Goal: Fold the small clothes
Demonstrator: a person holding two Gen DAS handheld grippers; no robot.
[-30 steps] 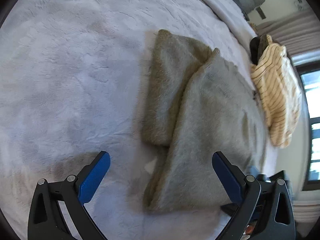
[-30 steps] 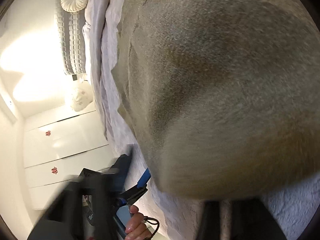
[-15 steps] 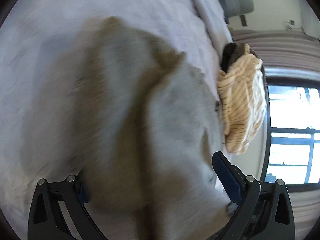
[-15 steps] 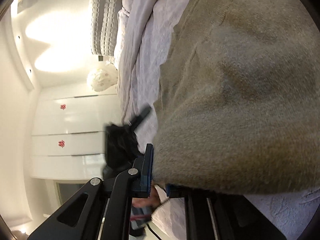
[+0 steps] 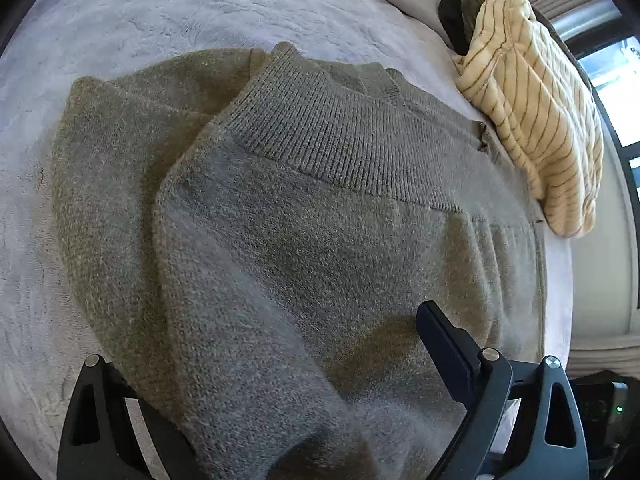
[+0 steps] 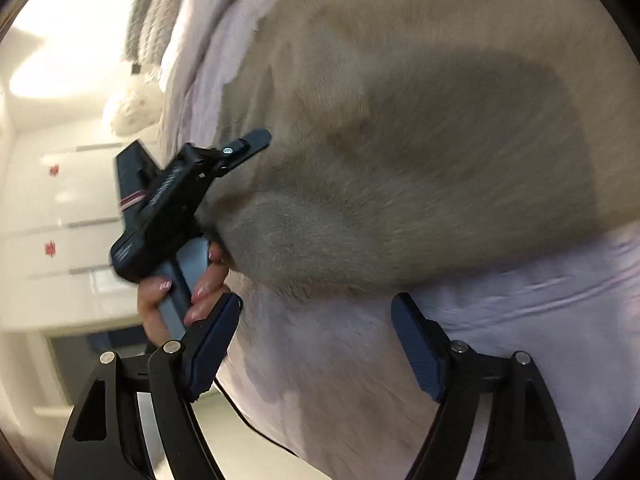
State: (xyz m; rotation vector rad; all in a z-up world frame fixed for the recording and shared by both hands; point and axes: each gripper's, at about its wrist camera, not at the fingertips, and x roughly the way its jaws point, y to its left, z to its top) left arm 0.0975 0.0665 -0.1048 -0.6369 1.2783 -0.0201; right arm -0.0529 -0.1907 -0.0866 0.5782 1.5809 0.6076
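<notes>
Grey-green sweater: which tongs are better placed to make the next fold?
Probably left. The left tongs straddle the sweater edge, jaws closing. The right tongs are opening over bare bedspread.

Daylight from the window (image 5: 612,80) at upper right keeps the left view sharp, while the right view is motion-blurred, with ceiling glare upper left.
</notes>
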